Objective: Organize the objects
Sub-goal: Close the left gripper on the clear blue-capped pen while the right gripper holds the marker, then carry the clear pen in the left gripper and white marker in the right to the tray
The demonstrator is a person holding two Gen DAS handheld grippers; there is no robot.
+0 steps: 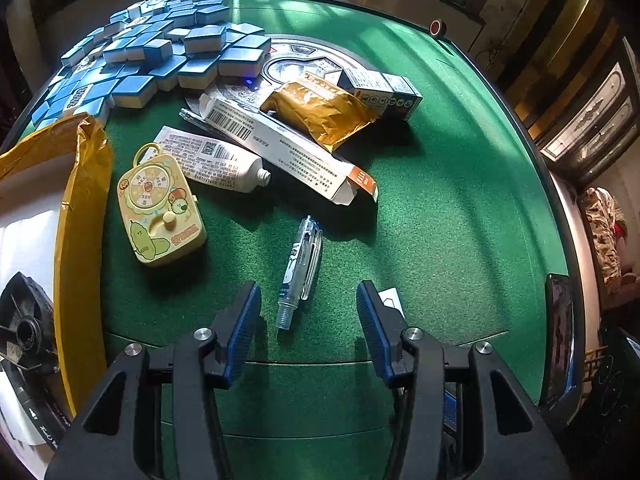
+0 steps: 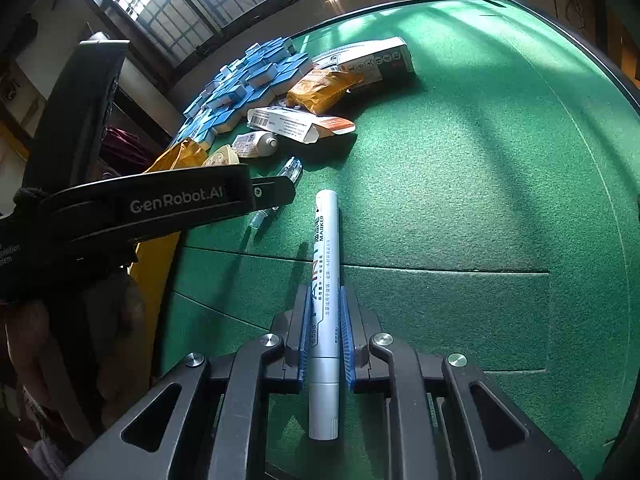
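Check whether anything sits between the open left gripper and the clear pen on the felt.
Nothing visible does. The left gripper is open, and the clear pen lies on bare green felt with its threaded end already between the fingertips. The yellow toy is off to the left, and the long box lies beyond the pen.

Both fisheye cameras look forward and down along their fingers at the green table (image 1: 460, 168). The left sits close above the near edge. The right, seemingly just beside it, shares the tiles (image 2: 248, 76) and boxes.
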